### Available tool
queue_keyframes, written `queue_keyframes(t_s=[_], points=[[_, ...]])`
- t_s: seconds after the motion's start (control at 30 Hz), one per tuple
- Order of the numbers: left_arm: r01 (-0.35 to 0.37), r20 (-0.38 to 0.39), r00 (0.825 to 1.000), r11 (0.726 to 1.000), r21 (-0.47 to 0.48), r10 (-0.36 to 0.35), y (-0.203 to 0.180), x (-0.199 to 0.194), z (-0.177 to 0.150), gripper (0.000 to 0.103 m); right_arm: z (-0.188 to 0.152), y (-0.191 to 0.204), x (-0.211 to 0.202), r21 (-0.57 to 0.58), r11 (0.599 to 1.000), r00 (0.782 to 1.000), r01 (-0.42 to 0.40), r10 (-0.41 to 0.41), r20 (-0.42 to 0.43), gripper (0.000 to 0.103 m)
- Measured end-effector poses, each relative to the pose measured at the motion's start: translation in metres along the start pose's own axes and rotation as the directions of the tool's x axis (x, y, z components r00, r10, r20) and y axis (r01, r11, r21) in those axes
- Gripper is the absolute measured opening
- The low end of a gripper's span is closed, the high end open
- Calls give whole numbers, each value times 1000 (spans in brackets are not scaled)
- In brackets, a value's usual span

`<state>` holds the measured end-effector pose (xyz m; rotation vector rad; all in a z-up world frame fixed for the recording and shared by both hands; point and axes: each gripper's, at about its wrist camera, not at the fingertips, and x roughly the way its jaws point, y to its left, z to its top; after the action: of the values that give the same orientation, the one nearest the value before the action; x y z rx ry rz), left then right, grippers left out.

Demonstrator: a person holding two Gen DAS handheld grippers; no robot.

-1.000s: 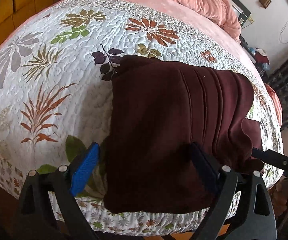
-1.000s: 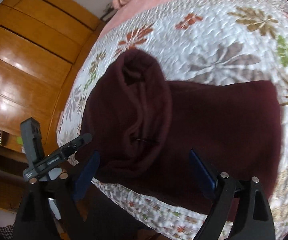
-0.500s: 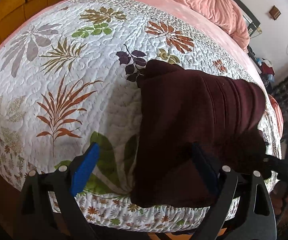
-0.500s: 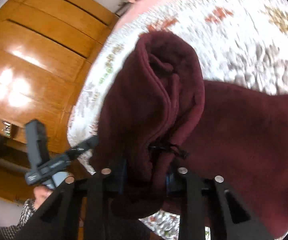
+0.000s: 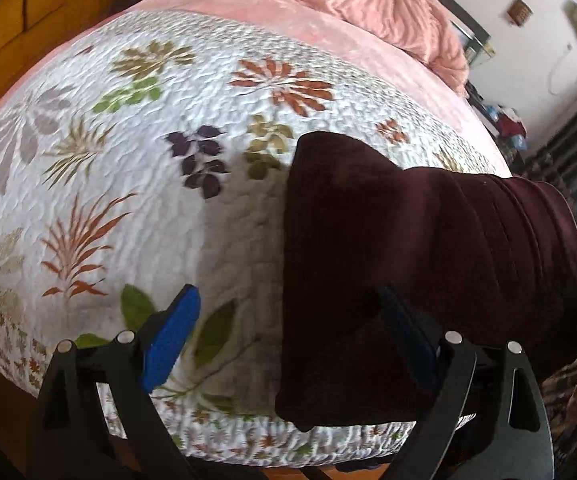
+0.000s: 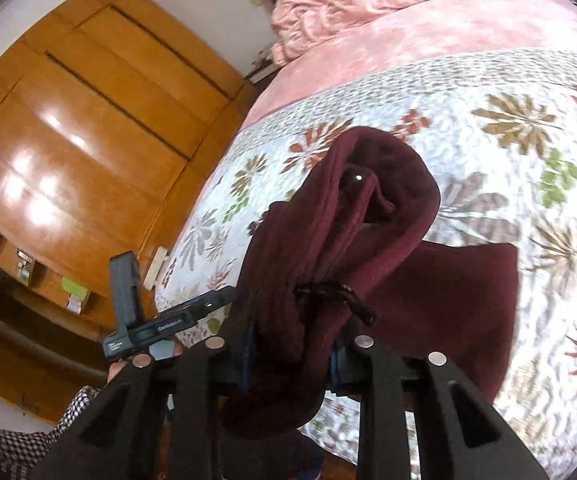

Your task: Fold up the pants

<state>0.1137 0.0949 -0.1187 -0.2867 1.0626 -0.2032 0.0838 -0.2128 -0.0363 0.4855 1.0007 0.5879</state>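
Dark maroon pants lie partly folded at the near edge of a bed with a floral quilt. My left gripper is open and empty just above the near edge; its right finger rests over the pants and its blue-padded left finger is over bare quilt. In the right wrist view, my right gripper is shut on the bunched waistband end of the pants and holds it lifted off the quilt. A black drawstring hangs at the grip.
A rumpled pink blanket lies at the far end of the bed. A wooden wardrobe stands beside the bed. The left gripper's body shows low left in the right wrist view. Clutter sits by the far wall.
My right gripper closed on the waistband end and lifted it. The pants have shifted right in the left wrist view, baring more quilt between the left gripper's fingers.
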Motion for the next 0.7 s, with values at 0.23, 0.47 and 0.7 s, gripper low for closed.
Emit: queue_keyframes(t_s=[0.23, 0.47, 0.7], points=[[-22, -23, 999, 994, 104, 24, -36, 15, -9, 91, -17, -51, -19, 112, 993, 998, 47, -50, 24, 27], [-17, -50, 998, 991, 132, 23, -53, 30, -15, 91, -31, -91, -22, 167, 979, 993, 114, -114, -7, 27], [-4, -78, 997, 993, 116, 13, -54, 42, -18, 91, -55, -135, 3, 287, 950, 992, 123, -106, -72, 29]])
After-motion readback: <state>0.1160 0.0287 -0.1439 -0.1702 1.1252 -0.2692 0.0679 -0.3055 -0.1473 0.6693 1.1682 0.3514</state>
